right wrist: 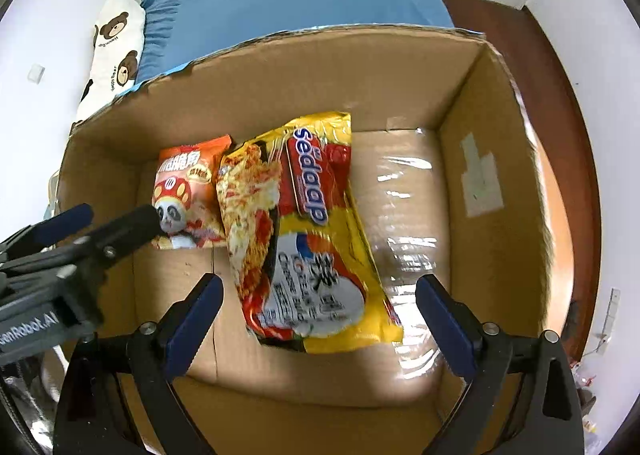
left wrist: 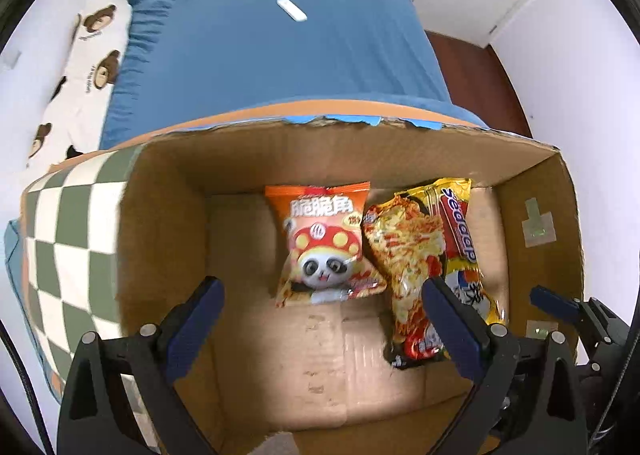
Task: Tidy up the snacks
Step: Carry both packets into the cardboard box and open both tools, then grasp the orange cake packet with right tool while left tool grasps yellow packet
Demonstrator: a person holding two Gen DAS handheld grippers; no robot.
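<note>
2 snack packets (left wrist: pixel 326 243) (right wrist: pixel 308 231) flat in box (right wrist: pixel 480 183)

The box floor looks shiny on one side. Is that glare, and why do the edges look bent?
Right wrist view: yes, glare off clear tape on the box floor, beside the noodle pack. Both views: the fisheye lens bows straight edges and darkens the corners. Left wrist view: the chip bag looks slightly soft.

"Sedaap" on the yellow noodle packet (right wrist: pixel 316 231)
</note>
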